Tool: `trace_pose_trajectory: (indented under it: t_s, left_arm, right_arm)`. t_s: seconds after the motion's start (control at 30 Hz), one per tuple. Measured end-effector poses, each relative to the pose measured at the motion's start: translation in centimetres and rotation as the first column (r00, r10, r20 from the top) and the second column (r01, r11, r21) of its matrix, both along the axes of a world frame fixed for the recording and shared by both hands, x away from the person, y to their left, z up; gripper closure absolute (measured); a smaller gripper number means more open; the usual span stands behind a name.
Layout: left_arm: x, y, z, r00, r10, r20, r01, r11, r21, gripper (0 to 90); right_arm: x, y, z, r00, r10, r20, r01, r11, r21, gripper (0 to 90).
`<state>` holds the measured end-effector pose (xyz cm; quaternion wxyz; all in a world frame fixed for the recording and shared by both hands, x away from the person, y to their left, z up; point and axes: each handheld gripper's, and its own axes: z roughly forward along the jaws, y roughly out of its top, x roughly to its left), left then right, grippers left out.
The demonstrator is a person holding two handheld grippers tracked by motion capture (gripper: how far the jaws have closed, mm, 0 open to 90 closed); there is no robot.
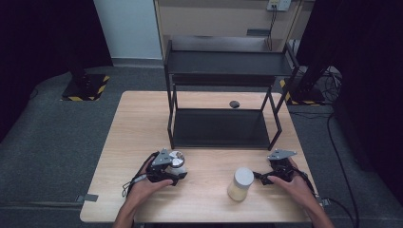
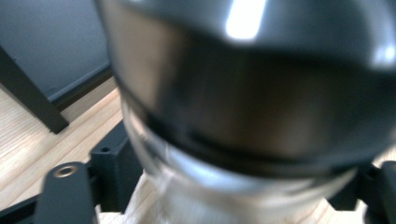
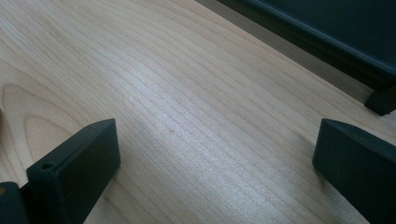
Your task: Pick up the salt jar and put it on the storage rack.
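A: Where is the jar with the shiny metal lid?

B: Near left part of the worktop, just in front of the black shelf rack. The left claw is around it. In the left gripper view the lid and the clear glass body sit right up against the camera, with a black jaw on each side.

A: Clamped tight?

B: It looks held, jaws close on the body below the lid, though the blur hides the contact itself.

A: How will it handle?

B: I would judge it stiff, smooth and breakable, so slippery under hard jaws. The grip belongs on the glass just under the lid's rim, where the lip can catch if it slides. Weight I cannot tell; its contents are not visible.

A: And the other one?

B: A second jar with a white lid, pale contents, stands near right. The right claw rests just beside it, apart, jaws spread wide over bare wood in the right gripper view.
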<state>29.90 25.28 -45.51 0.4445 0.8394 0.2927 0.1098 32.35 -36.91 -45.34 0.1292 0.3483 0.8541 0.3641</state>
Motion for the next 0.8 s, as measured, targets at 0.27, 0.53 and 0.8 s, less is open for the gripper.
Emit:
trace_pose_trajectory:
  t_s: [0.27, 0.53, 0.8]
  left_arm:
    - [-0.1, -0.1, 0.2, 1.0, -0.003, 0.009, 0.003, 0.9999, 0.011, 28.9]
    - [0.2, -0.2, 0.6, 0.9982, -0.059, 0.01, 0.059, 0.9981, 0.019, 29.3]
    - [0.9, -1.2, 2.4, 0.9873, -0.158, 0.017, 0.158, 0.9868, 0.037, 29.5]
  right_arm:
    - [0.0, 0.0, 0.0, 1.0, 0.0, 0.0, 0.0, 1.0, 0.0, 1.5]
    - [0.0, 0.0, 0.0, 1.0, -0.001, 0.0, 0.001, 1.0, 0.0, 1.5]
    - [0.0, 0.0, 0.0, 1.0, -0.001, 0.0, 0.001, 1.0, 0.0, 1.5]
